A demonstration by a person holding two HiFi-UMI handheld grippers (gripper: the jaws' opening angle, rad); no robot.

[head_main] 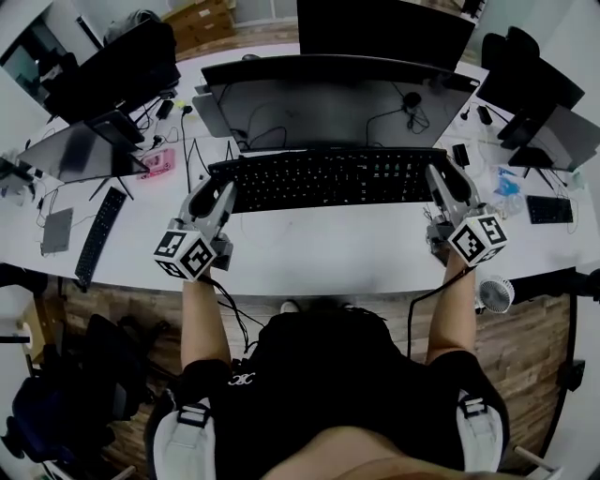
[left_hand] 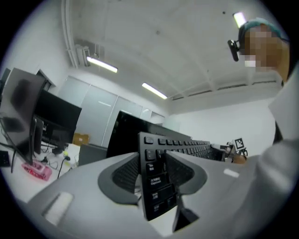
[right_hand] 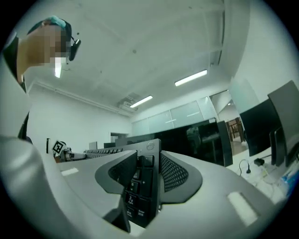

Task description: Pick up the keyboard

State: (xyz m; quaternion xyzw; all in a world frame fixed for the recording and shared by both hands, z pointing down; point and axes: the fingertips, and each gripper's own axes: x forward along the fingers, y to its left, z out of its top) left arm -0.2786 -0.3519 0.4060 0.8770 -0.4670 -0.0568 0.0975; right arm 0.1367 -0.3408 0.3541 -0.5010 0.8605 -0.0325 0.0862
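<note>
The keyboard [head_main: 328,178] ran left to right just in front of the monitor [head_main: 328,103], keys facing up toward the head camera, with a gripper at each end. The left gripper [head_main: 217,195] had its jaws closed on the keyboard's left end. In the left gripper view that end [left_hand: 156,186] stood on edge between the two ribbed pads [left_hand: 124,175], which pressed on its front and back faces. The right gripper [head_main: 441,183] clamped the right end the same way. In the right gripper view the end with a round logo [right_hand: 142,186] was pinched between the pads [right_hand: 175,175]. Whether the keyboard was clear of the desk [head_main: 328,253] could not be told from any view.

Of containers there were few. A pink tray [head_main: 157,161] sat on the desk left of the monitor among cables; something lay in it, but it was too small to make out. Brown boxes [head_main: 202,21] stood beyond the desk, and nothing of their insides showed.

A second keyboard [head_main: 98,234] lay slantwise near the desk's left end. A small fan [head_main: 495,294] hung off the front edge near the right forearm [head_main: 450,309].
</note>
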